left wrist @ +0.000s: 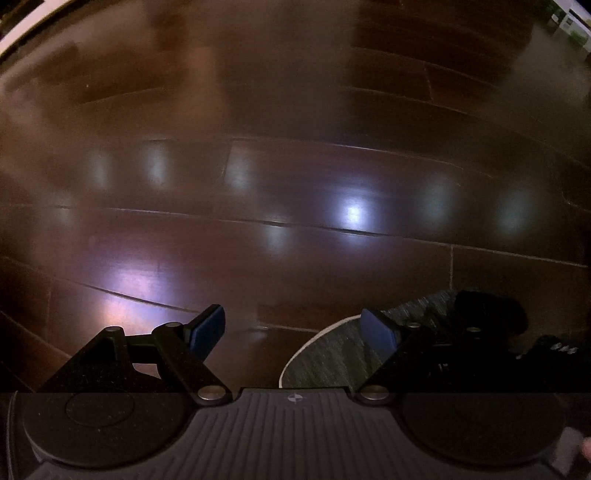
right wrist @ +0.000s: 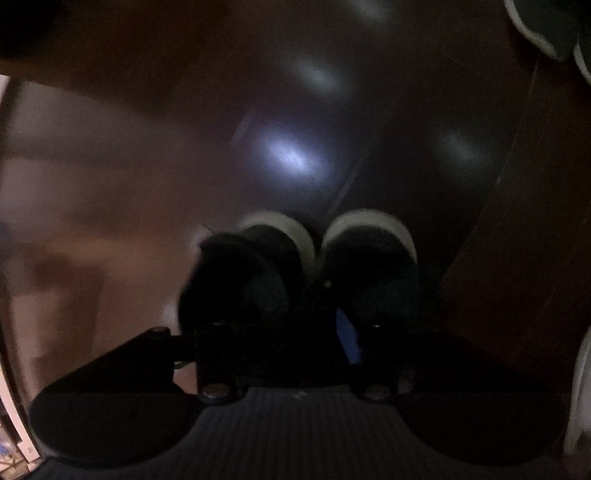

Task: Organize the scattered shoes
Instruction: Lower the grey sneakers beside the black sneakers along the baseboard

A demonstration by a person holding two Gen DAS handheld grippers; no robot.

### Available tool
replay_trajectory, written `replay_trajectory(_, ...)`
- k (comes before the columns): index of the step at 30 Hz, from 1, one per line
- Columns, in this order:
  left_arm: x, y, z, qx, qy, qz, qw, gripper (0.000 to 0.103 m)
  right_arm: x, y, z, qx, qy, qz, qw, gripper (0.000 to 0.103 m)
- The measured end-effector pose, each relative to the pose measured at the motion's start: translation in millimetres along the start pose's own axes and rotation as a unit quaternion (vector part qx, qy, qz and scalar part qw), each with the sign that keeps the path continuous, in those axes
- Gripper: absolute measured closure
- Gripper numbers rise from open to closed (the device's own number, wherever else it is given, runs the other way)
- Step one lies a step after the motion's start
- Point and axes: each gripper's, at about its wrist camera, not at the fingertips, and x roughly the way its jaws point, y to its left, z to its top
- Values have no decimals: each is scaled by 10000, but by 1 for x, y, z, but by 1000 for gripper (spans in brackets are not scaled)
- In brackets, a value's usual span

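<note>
In the left wrist view, the left gripper [left wrist: 293, 328] hangs over a dark glossy wooden floor [left wrist: 258, 184] with its blue-padded fingers [left wrist: 208, 326] spread wide apart and nothing between them, while a grey shoe with a white sole edge [left wrist: 332, 354] lies on the floor just under the right-hand finger, beside a black shoe [left wrist: 491, 310] further right. In the blurred, dim right wrist view, the right gripper [right wrist: 291, 332] sits right behind a pair of dark shoes with white toe rims [right wrist: 317, 266] standing side by side on the floor; one blue pad [right wrist: 347, 339] shows between the two shoes, but I cannot tell whether the fingers are clamped on them or apart. Pale shoe soles [right wrist: 535, 33] show at the top right corner of that view.
</note>
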Motion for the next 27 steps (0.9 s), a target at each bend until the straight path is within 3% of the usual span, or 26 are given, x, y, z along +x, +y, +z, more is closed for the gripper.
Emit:
replay_trajectory(2, 2, 2, 4, -9, 22, -21, 10000, 18, 13, 12, -5, -103, 124, 32, 9999, 53)
replay_trajectory(4, 2, 5, 7, -34, 55, -30, 10000, 18, 23, 24, -10, -439, 224, -205, 9986, 57)
replay_trajectory(7, 4, 11, 13, -143, 138, -56, 9998, 18, 31, 30, -9, -658, 385, -533, 9957, 72)
replay_trajectory(9, 5, 12, 14, -197, 158, -58, 9997, 18, 34, 34, -10, -723, 444, -653, 9943, 91)
replay_trajectory(17, 3, 8, 16, -175, 155, -123, 9997, 18, 20, 37, -35, -1247, 62, -397, 9914, 92)
replay_trajectory(27, -15, -17, 0, 258, 39, -175, 9995, 18, -34, -9, -57, -991, -688, -111, 9926, 93)
